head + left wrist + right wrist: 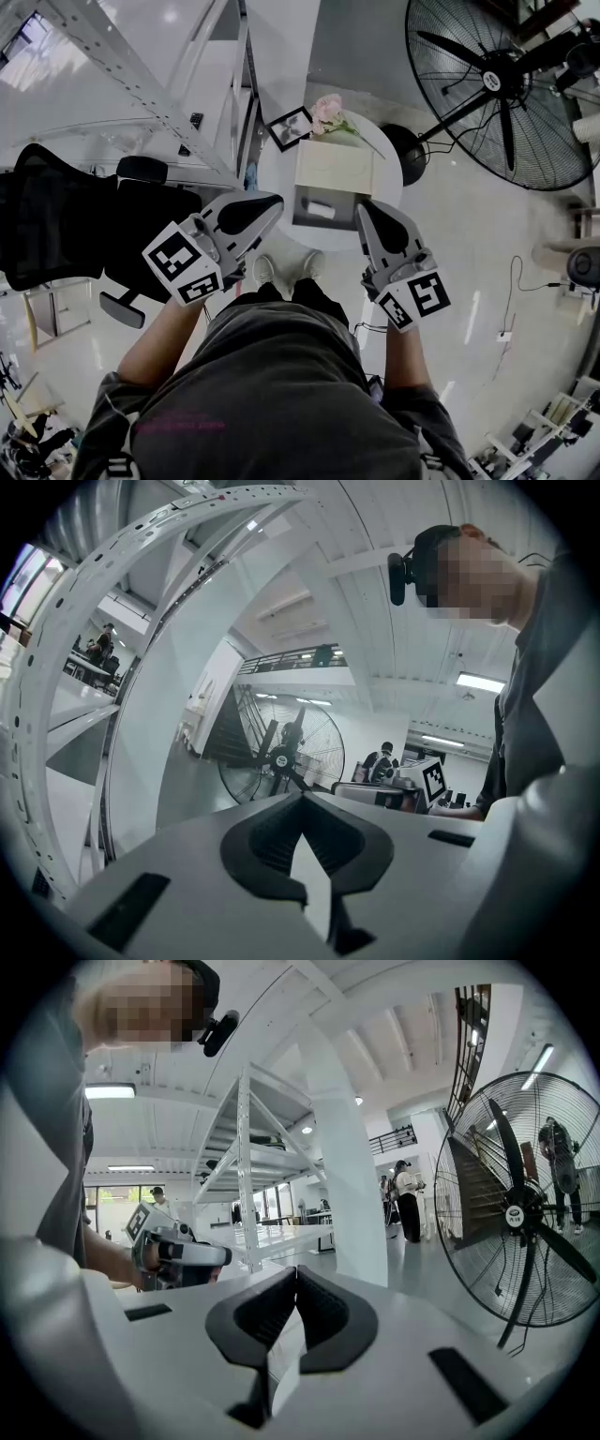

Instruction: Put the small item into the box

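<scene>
In the head view a round white table (389,192) stands far below me. On it lie a cream box (334,167) and, nearer to me, a grey box (305,217) with a small white item (321,210) on it. My left gripper (275,200) and right gripper (362,207) are held level, high above the table's near edge. In the left gripper view the left gripper (302,800) has its jaws together with nothing between them. The right gripper (295,1270) looks the same in its own view. Each gripper's view shows the other gripper: the right one (432,781) and the left one (178,1256).
A framed picture (290,127) and pink flowers (328,112) sit at the table's far side. A large black fan (502,84) stands at the right. A black office chair (80,225) is at the left, and a white metal rack (141,84) beyond it.
</scene>
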